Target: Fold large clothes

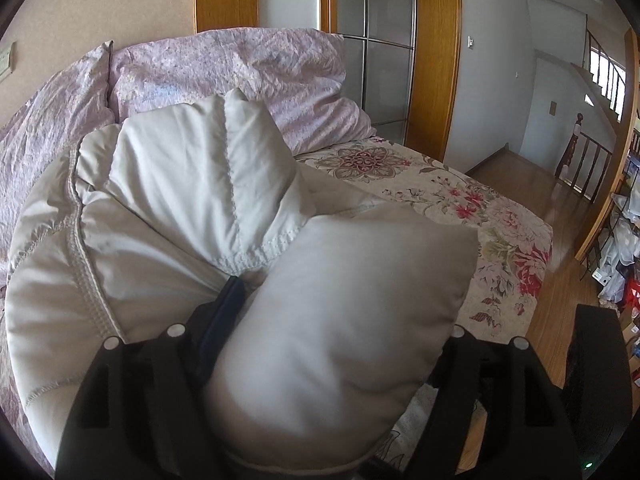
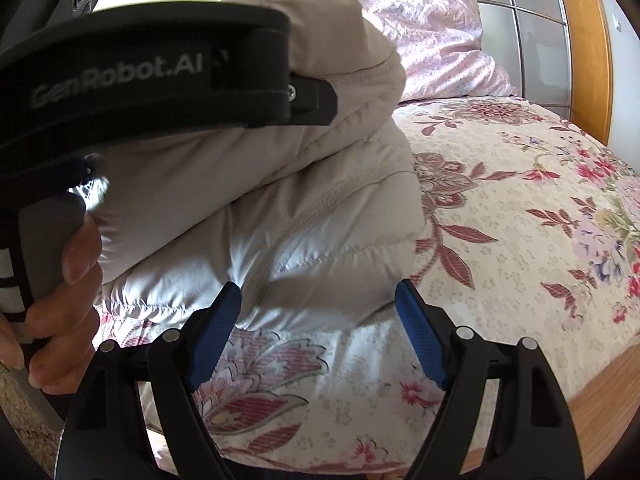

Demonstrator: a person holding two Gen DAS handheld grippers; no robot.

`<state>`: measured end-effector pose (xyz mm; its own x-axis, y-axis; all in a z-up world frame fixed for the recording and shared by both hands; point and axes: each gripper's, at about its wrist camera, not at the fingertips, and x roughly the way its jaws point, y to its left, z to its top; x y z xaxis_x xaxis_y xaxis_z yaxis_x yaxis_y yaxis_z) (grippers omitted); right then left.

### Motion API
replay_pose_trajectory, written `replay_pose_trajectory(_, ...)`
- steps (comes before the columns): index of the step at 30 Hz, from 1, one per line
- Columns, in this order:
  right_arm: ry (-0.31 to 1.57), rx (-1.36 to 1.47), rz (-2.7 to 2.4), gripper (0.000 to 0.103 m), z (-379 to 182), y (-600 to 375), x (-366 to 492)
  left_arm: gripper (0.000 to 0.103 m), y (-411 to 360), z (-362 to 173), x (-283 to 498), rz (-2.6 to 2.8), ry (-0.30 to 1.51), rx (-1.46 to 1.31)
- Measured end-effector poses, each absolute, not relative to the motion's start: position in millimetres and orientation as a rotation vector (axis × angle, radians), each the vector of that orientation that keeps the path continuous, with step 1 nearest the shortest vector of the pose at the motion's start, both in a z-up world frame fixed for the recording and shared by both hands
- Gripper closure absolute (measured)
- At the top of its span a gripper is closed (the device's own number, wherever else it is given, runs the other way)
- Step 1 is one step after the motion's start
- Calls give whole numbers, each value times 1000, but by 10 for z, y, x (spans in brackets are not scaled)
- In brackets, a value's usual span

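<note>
A: Your bed (image 2: 520,240) with the floral cover carries the whole job; the wooden floor (image 1: 532,184) and doorway lie beyond it.

B: And the padded jacket (image 2: 280,208)?

A: It's stacked in puffy layers near the bed's edge, purple pillows (image 1: 240,68) behind. Your left gripper (image 1: 320,320) has a bulge of it between wide jaws, likely steadying the fold, though whether it pinches I can't tell. Your right gripper (image 2: 316,320) stands open and empty just short of the jacket.

A floral bedspread (image 2: 500,216) covers the bed. A pink crinkled pillow (image 1: 240,68) lies at its head, before a wooden-framed glass door (image 1: 384,40). Wooden floor (image 1: 532,184) lies beyond.
</note>
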<state>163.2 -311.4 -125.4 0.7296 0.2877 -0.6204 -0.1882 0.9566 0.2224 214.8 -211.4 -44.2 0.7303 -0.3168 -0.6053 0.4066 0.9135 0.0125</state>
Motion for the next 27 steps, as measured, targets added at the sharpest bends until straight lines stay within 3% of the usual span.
replay_pose_trajectory(16,716,176,227,23,-1279,-3194,1614,25,-2404,-678,2266,-413,666,231)
replay_pose_trajectory(27,703,179,174,23,-1231,-3286,1492,24,-2445,-448,2033,-361,623,284)
